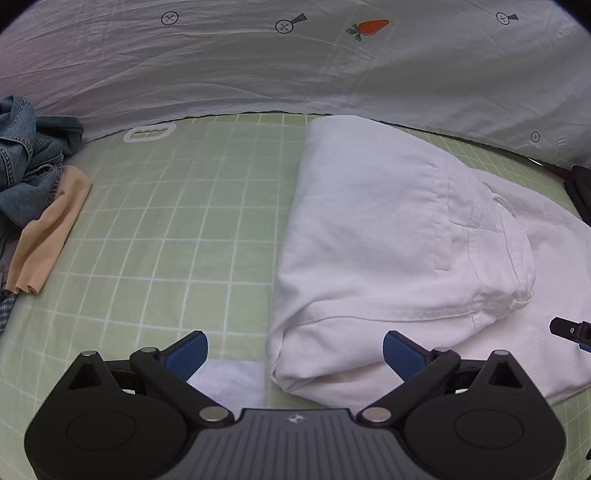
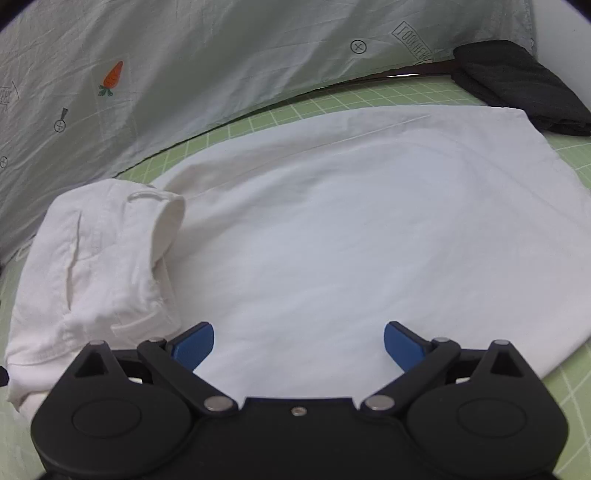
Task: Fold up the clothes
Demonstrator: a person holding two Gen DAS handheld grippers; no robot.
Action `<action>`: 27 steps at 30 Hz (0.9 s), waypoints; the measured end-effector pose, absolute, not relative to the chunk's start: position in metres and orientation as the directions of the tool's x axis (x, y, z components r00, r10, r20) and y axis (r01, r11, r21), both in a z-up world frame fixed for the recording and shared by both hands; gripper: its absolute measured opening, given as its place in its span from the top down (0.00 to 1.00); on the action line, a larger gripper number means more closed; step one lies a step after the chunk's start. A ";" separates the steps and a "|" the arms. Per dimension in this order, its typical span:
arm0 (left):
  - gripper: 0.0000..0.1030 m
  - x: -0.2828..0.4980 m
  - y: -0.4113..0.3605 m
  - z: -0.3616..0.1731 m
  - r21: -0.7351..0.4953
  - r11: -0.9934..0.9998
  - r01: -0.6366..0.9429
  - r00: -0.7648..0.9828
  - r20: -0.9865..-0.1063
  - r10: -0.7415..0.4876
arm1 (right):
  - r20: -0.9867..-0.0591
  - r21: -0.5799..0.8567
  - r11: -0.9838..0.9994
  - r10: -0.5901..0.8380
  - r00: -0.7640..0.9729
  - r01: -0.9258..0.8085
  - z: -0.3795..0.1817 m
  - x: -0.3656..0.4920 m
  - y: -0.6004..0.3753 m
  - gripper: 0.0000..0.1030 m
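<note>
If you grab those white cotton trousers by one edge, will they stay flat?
Probably not. The white cotton trousers look soft and floppy: one end already lies folded over, so they would likely sag and unfold. The thin, creased cloth looks light.

Green mat with a white grid fills the lower part of both views. Behind it, across the top, hangs a wrinkly pale sheet, an orange carrot print upper right; probably a backdrop.
</note>
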State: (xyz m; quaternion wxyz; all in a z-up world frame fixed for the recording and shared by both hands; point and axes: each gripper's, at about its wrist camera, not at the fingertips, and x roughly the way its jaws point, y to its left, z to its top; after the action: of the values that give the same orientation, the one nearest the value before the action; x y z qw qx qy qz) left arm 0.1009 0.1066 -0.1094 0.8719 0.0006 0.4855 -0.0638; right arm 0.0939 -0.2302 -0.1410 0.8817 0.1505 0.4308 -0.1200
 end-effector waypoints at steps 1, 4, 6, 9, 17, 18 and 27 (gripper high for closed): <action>0.03 0.097 0.102 -0.109 -0.062 0.993 0.105 0.521 -0.847 -0.108 | -0.800 0.131 0.932 -0.102 0.591 0.339 -0.142 0.088 -0.237 0.03; 0.03 0.091 0.086 -0.109 -0.066 0.995 0.080 0.526 -0.844 -0.099 | -0.811 0.080 0.937 -0.137 0.569 0.340 -0.147 0.075 -0.259 0.03; 0.03 0.092 0.074 -0.110 -0.070 0.996 0.061 0.532 -0.842 -0.092 | -0.816 0.084 0.932 -0.139 0.560 0.353 -0.150 0.070 -0.277 0.03; 0.03 0.096 0.057 -0.110 -0.063 0.997 0.050 0.543 -0.836 -0.080 | -0.816 0.095 0.920 -0.147 0.559 0.380 -0.155 0.067 -0.307 0.03; 0.03 0.118 0.016 -0.111 -0.009 0.998 0.068 0.545 -0.838 -0.045 | -0.811 0.030 0.913 -0.216 0.544 0.407 -0.165 0.062 -0.360 0.02; 0.03 0.122 0.011 -0.112 0.002 0.997 0.074 0.544 -0.838 -0.039 | -0.808 0.028 0.911 -0.221 0.546 0.410 -0.166 0.061 -0.366 0.01; 0.02 0.174 -0.002 -0.142 0.038 0.990 0.132 0.499 -0.866 -0.033 | -0.762 0.022 0.841 -0.336 0.554 0.541 -0.171 0.063 -0.429 0.00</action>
State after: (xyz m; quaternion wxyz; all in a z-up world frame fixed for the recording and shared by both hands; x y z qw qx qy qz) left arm 0.1736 -0.0018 -0.1422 0.8644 0.0497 0.4981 -0.0480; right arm 0.0634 -0.4294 -0.1712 0.8720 0.1280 0.4000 -0.2515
